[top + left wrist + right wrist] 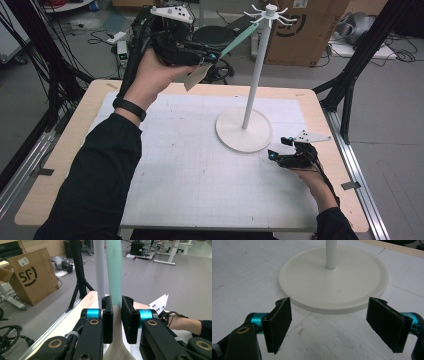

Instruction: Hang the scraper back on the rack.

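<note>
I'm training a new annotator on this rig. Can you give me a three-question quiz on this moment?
1. True or false: the right gripper is open.
2. What does the left gripper hold? A) a cable B) a spatula C) a box
3. Fill in: the right gripper sits low by the stand's round ___.

Key: 1 true; 2 B; 3 base.

A pale green spatula (239, 36) with cream handle — tilted up toward the white hook stand's (256, 70) top.
</note>
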Motion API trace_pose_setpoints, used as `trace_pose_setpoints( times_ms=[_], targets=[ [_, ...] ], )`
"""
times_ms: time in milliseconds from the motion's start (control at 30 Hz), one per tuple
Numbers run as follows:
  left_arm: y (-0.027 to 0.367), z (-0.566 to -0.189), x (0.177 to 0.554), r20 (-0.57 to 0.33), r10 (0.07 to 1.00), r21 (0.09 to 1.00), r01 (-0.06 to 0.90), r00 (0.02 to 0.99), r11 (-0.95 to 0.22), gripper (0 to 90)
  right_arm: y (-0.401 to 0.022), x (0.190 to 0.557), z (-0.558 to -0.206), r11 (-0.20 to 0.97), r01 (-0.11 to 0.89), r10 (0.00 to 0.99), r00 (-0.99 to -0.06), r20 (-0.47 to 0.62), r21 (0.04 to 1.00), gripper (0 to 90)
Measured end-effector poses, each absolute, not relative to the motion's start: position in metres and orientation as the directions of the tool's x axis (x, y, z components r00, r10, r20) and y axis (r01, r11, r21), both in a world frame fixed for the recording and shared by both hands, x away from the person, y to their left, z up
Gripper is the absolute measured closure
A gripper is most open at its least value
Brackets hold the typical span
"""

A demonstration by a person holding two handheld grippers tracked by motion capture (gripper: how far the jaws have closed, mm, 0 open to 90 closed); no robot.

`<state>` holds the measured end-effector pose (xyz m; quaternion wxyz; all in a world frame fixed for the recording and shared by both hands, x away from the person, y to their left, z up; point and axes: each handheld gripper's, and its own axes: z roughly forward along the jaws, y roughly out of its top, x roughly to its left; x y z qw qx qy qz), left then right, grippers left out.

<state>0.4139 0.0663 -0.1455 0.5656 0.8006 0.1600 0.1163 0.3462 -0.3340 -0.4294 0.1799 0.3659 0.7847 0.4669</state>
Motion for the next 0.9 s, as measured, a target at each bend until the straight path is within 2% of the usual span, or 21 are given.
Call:
trace_pose_setpoints(
  times_ms=[500, 900],
  targets=[
    [0.078, -0.137, 0.404, 0.027, 0.371, 0.965, 0.073, 0.928, -0.252, 80.5, -0.334, 0.346, -0.430, 0.301, 0.404, 0.742, -0.669, 0.054, 0.864, 19.7],
    [0.082, -0.140, 0.410, 0.023, 0.400, 0.959, 0.092, 0.916, -0.267, 80.4, -0.334, 0.346, -0.430, 0.302, 0.404, 0.742, -0.669, 0.053, 0.863, 19.7]
  ],
)
